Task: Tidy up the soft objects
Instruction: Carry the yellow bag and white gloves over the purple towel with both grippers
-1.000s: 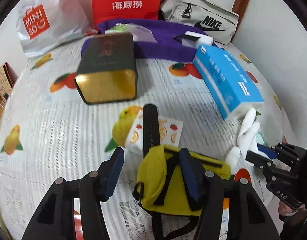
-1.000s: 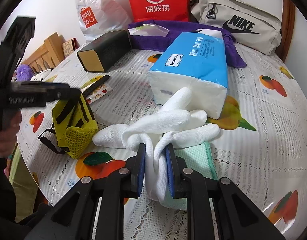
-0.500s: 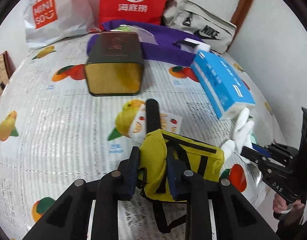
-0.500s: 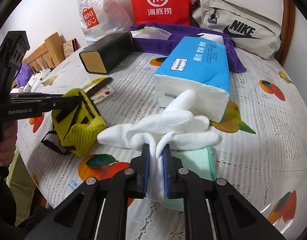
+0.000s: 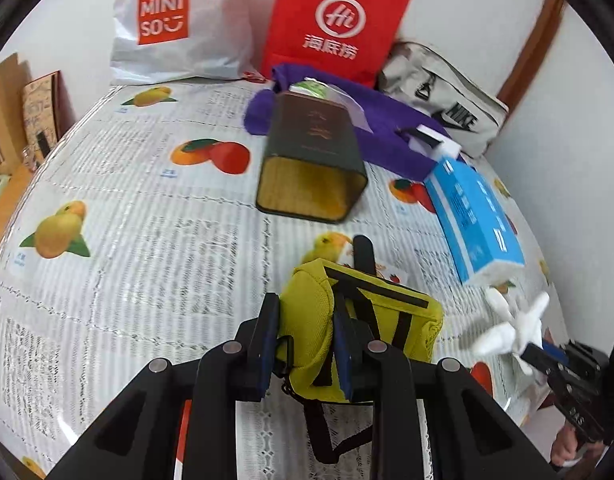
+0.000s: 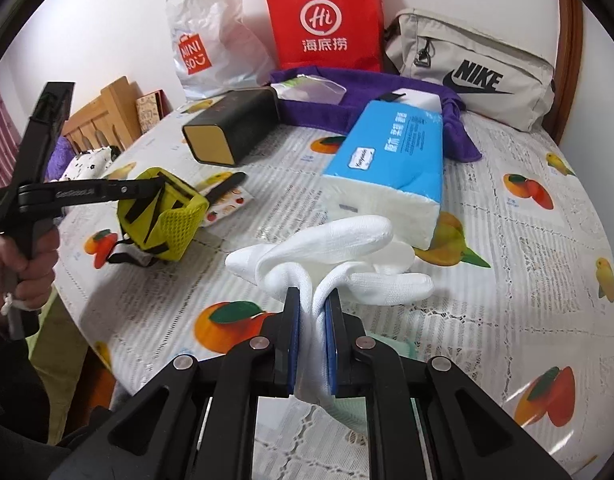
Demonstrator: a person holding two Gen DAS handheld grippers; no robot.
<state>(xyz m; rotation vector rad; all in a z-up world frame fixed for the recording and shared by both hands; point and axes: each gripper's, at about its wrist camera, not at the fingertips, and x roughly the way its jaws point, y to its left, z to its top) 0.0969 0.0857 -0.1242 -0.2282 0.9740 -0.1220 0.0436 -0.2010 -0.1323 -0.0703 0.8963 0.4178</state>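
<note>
Now my left gripper [image 5: 305,340] is clamped on the yellow pouch [image 5: 363,320], my right gripper [image 6: 312,320] on the white gloves [image 6: 335,248]; both hang just above the table [image 6: 507,240], pouch left of the gloves

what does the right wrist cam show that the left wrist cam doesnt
Only the right wrist view: the wooden headboard, the hand gripping the left tool, and the mint-green cloth under the white gloves.

Only the left wrist view: the cardboard box at the far left edge.

Both: left tongs clamped on the yellow pouch, right tongs clamped on the gloves, dark tin, blue tissue pack, purple towel, red bag, Miniso bag, Nike bag.
</note>
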